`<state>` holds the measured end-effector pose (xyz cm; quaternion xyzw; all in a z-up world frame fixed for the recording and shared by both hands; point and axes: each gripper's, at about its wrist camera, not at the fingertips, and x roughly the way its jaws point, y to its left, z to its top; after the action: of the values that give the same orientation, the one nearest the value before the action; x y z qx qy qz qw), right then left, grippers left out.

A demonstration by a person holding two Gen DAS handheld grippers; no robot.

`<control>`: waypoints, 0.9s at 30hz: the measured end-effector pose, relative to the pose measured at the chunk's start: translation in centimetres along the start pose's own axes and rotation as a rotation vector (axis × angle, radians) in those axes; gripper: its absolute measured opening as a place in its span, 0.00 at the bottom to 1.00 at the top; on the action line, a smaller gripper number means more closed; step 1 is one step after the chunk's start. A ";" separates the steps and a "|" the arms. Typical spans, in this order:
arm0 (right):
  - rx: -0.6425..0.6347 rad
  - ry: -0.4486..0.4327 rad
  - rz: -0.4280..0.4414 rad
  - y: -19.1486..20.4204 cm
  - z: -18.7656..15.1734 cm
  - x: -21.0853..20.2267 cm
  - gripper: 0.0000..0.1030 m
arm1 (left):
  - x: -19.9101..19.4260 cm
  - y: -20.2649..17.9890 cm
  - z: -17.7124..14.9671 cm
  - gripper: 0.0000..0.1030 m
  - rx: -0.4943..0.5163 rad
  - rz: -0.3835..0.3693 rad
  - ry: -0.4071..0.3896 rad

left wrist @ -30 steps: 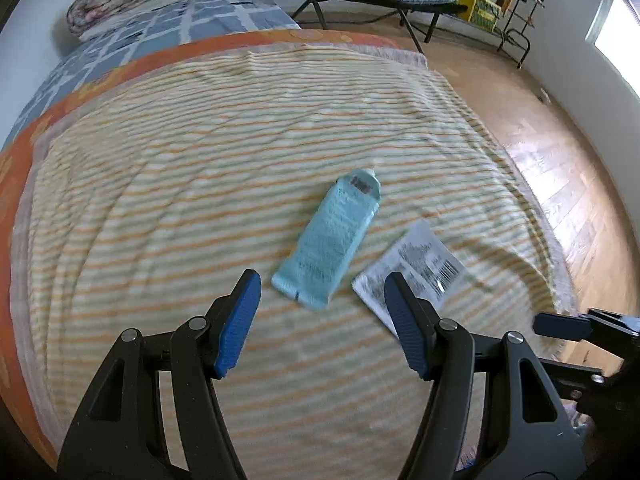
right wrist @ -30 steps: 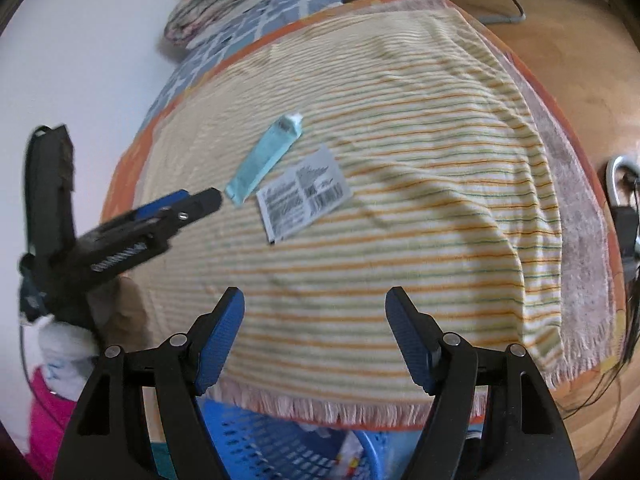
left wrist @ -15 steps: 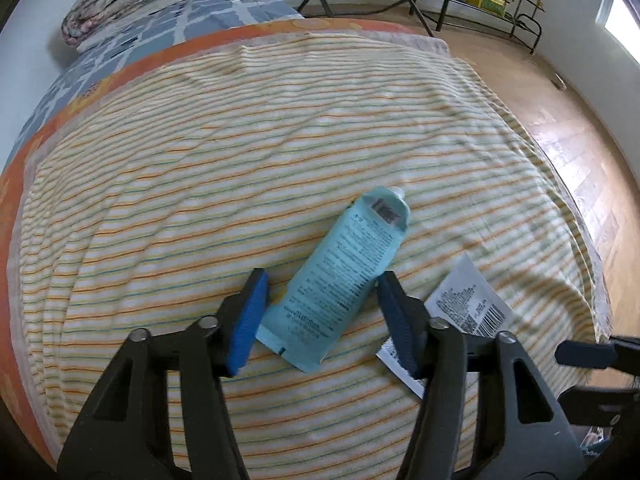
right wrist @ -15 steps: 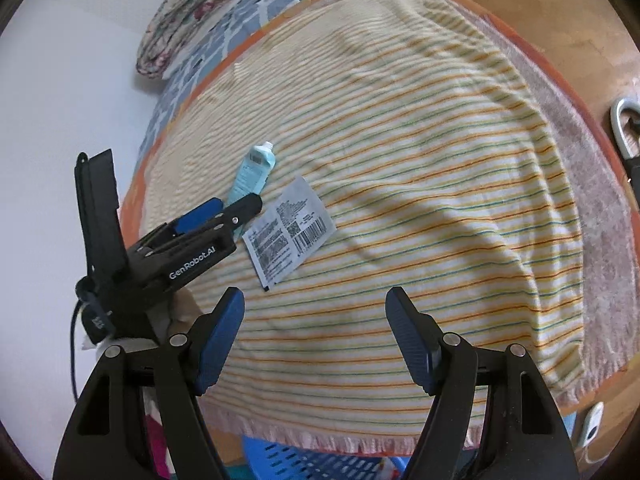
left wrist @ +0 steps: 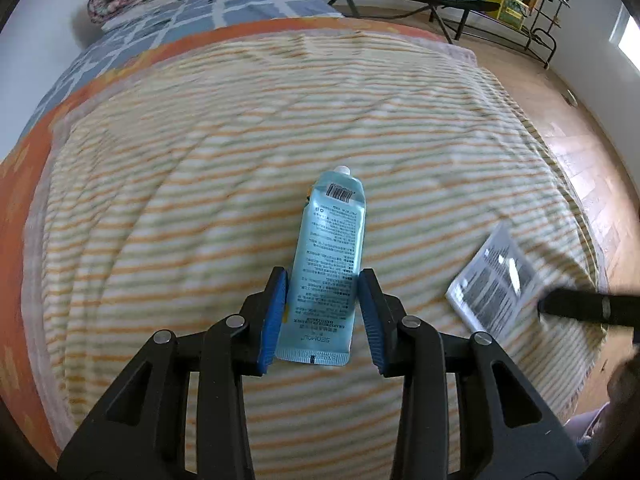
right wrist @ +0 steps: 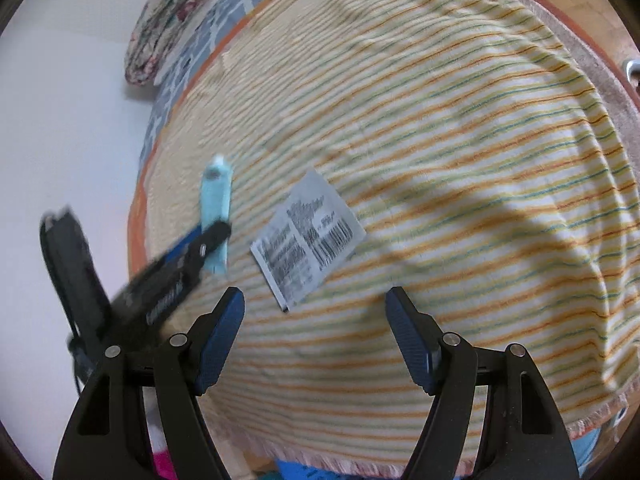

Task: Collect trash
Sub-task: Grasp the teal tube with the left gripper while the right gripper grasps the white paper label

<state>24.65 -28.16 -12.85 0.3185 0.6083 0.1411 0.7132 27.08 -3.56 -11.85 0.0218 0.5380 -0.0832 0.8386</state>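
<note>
Since the earlier frame, the flat light-blue plastic tube [left wrist: 329, 264] is lying straighter, now between the blue pads of the left gripper [left wrist: 323, 316] at lower centre. Its jaws have just been closing; whether they are pressing I cannot tell. At right, the grey printed paper sachet [right wrist: 308, 236] is resting on the striped yellow blanket [left wrist: 200, 184], ahead of the wide-open, empty right gripper [right wrist: 316, 336].

Light-blue tube [left wrist: 330, 264]: barcode near the cap, fine print below, brand line near the crimped end, inverted, seemingly "SEOMOU". Grey sachet [right wrist: 308, 236]: barcode, blurred text unreadable.
</note>
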 end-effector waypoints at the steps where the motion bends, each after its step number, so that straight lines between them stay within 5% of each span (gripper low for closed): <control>1: 0.007 -0.005 0.004 0.1 0.3 0.2 0.71 | -0.3 0.4 -0.5 0.36 -0.001 0.001 0.003; 14: -0.075 -0.083 -0.044 4.0 2.9 3.1 0.73 | -2.9 3.7 -5.2 0.36 -0.012 0.023 0.025; 23: -0.441 -0.117 -0.381 9.6 0.8 6.4 0.73 | -3.8 5.3 -6.4 0.36 -0.041 0.021 0.026; 27: -0.568 -0.125 -0.465 9.8 -0.6 6.7 0.64 | -3.8 5.2 -6.3 0.36 -0.037 0.026 0.027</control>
<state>27.36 -16.60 -12.00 -0.0306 0.5562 0.1186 0.8220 20.68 2.77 -11.34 0.0144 0.5505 -0.0620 0.8324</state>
